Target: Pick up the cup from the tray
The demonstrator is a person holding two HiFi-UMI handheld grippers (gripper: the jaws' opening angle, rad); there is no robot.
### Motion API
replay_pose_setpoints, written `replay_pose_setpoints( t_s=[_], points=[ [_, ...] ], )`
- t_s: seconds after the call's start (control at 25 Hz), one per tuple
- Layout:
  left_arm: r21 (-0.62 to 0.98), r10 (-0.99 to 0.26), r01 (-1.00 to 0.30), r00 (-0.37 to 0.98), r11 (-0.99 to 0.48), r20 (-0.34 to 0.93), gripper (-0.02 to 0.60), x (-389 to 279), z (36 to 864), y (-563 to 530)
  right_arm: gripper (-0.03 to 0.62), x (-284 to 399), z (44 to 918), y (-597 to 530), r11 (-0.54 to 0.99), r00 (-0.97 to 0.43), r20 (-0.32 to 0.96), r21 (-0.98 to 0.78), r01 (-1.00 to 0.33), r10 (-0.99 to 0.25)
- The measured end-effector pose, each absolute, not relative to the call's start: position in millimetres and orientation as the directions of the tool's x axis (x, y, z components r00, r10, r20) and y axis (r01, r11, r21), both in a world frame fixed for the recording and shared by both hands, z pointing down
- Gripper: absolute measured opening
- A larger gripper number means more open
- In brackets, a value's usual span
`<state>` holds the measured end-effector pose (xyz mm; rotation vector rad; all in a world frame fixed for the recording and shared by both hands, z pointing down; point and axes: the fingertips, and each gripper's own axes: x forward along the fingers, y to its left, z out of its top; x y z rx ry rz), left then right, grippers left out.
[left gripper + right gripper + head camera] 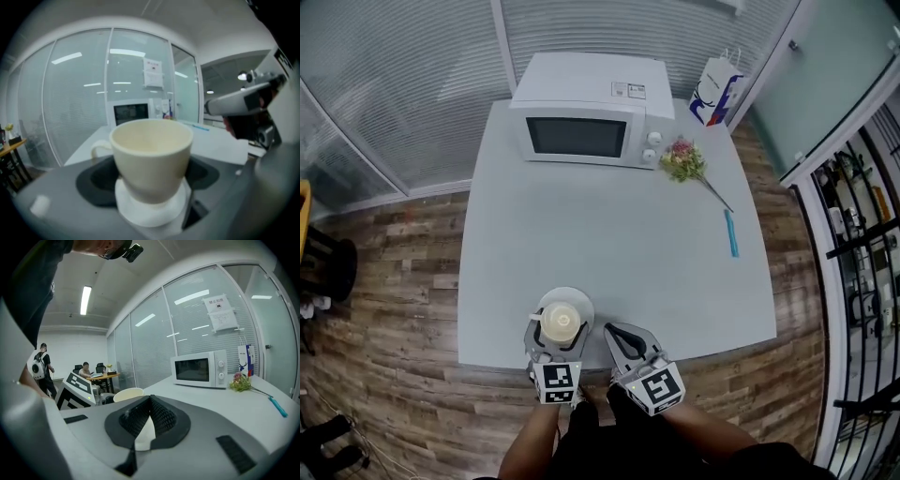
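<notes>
I see the cup (152, 154) right at the near edge of the table (609, 244), directly in front of me, over the small round white tray (572, 294). The left gripper (559, 330) is clamped on the cup: in the left gripper view its two dark pads press against the cup's sides, one on each flank, with the cream bowl filling the gap between them. The cup stands upright and looks empty, and its handle (100, 149) sticks out to the left, clear of the jaws. The tray shows just under the cup's foot; I cannot tell whether the foot touches it or has come off it.

The right gripper (616, 336) sits just beside the left one, to the right of the cup and apart from it. Its jaws are pressed together at the tips with nothing between them.

Well away at the far side of the table stands a white microwave (591, 112). To its right lie a small bunch of flowers (682, 159) and a blue pen (730, 232), and a paper bag (715, 94) stands at the far right corner.
</notes>
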<state>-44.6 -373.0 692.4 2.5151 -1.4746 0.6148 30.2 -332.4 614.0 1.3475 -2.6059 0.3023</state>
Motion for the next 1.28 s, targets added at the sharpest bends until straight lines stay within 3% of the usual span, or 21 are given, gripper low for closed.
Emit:
replay_pose_setpoints(
  t_s=[0.68, 1.28],
  points=[
    [-0.126, -0.872, -0.872, 0.443, -0.473, 0.208, 0.427, -49.2, 550.4, -339.6, -0.011, 29.3, 498.5, -332.8, 0.593, -0.593, 0.028, -0.009, -0.805, -0.804],
    [-0.152, -0.905, -0.893, 0.410, -0.424, 0.116, 0.428, -63.6, 507.8, -334.1, -0.011, 16.3, 449.2, -321.2, 0.580, -0.589, -0.059, 0.124, -0.805, -0.806]
  ],
)
